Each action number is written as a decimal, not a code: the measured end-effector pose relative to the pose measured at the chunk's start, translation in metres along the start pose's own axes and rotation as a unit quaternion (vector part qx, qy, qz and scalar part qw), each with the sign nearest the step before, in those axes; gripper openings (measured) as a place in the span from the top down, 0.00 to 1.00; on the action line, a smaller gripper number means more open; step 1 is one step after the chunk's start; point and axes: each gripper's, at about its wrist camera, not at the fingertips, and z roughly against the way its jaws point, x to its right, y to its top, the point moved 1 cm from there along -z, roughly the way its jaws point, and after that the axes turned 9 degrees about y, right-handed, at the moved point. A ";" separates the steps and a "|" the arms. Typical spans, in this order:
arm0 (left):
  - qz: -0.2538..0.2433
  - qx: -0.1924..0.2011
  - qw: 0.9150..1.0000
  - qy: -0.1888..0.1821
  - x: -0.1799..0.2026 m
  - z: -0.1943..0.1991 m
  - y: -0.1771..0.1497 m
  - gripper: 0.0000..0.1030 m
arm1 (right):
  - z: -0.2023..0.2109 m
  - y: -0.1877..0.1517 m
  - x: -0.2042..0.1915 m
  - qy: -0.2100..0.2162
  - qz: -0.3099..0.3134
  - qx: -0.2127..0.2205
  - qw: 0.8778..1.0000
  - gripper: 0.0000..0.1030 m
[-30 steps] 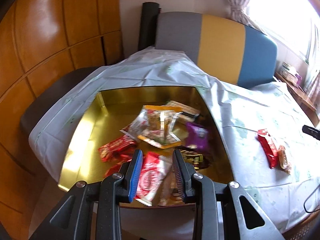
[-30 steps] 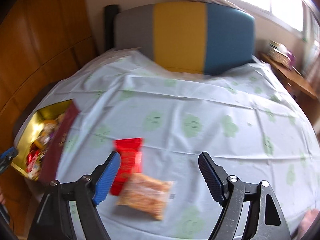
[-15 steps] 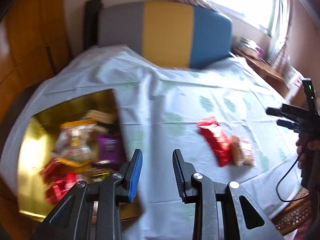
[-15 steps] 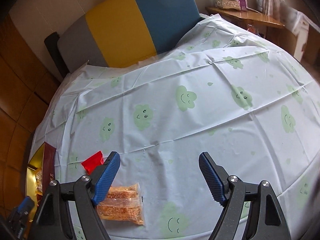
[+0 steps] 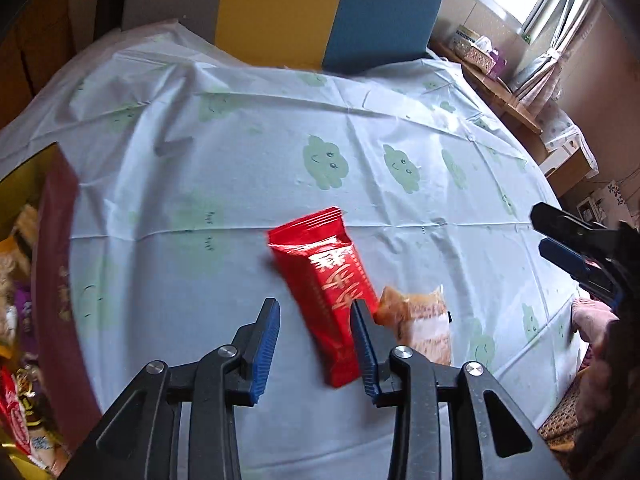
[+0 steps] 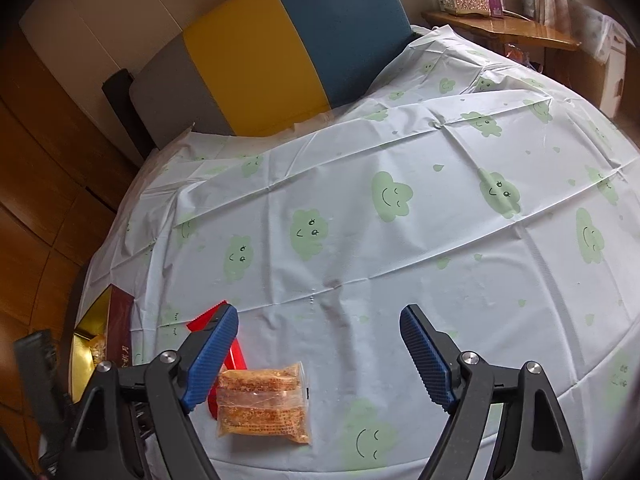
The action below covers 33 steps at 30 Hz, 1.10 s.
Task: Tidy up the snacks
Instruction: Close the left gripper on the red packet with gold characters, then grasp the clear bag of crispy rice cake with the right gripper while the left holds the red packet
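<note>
- The left gripper (image 5: 314,334), its jaws just widened, hangs unclenched over a red snack packet (image 5: 324,284) lying on the tablecloth (image 5: 248,152); its right finger hides the packet's edge.
- The right gripper (image 6: 318,354) gapes empty; its left finger covers most of the red packet beside the clear cracker pack (image 6: 264,404).
- The gold-lined snack box (image 5: 56,280) is cut off at left.

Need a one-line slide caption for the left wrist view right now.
Left gripper, jaws just opening, hovers over red snack packet beside orange snack pack on cloud-print tablecloth.
</note>
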 end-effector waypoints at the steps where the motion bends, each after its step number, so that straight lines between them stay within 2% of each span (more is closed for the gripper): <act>1: -0.007 0.004 1.000 0.006 0.006 -0.005 0.002 0.64 | 0.001 0.001 0.001 0.003 -0.002 0.001 1.000 0.17; 5: -0.013 -0.009 1.000 0.008 0.020 -0.022 0.008 0.63 | 0.002 0.002 0.002 0.013 -0.011 0.003 1.000 0.16; 8: -0.017 -0.009 1.000 0.015 0.030 -0.031 0.012 0.52 | 0.002 0.003 0.002 0.016 -0.013 0.002 1.000 0.16; 10: -0.021 -0.008 0.999 0.024 0.035 -0.037 0.015 0.49 | 0.000 0.003 0.002 0.016 -0.014 0.000 1.000 0.16; 13: -0.033 0.001 0.998 0.049 0.036 -0.046 0.019 0.48 | -0.001 0.004 0.004 0.016 -0.017 -0.003 1.000 0.16; 15: -0.047 0.007 0.998 0.046 0.038 -0.046 0.019 0.48 | -0.003 0.003 0.005 0.014 -0.017 -0.010 1.000 0.14; 17: -0.055 0.016 0.997 0.044 0.034 -0.042 0.016 0.57 | -0.006 0.002 0.005 0.012 -0.018 -0.019 1.000 0.12; 23: -0.053 0.022 0.998 0.038 0.003 -0.020 -0.007 0.60 | -0.021 -0.006 -0.004 0.004 0.018 -0.060 0.998 0.12; 27: -0.049 0.022 0.998 0.040 -0.019 -0.006 -0.034 0.61 | -0.033 -0.015 -0.014 0.005 0.052 -0.093 0.994 0.12; 30: -0.060 0.030 0.997 0.049 -0.025 0.001 -0.052 0.60 | -0.043 -0.025 -0.027 0.010 0.095 -0.123 0.988 0.12; 33: -0.064 0.046 0.996 0.048 -0.029 0.006 -0.065 0.60 | -0.053 -0.040 -0.041 0.020 0.146 -0.161 0.976 0.09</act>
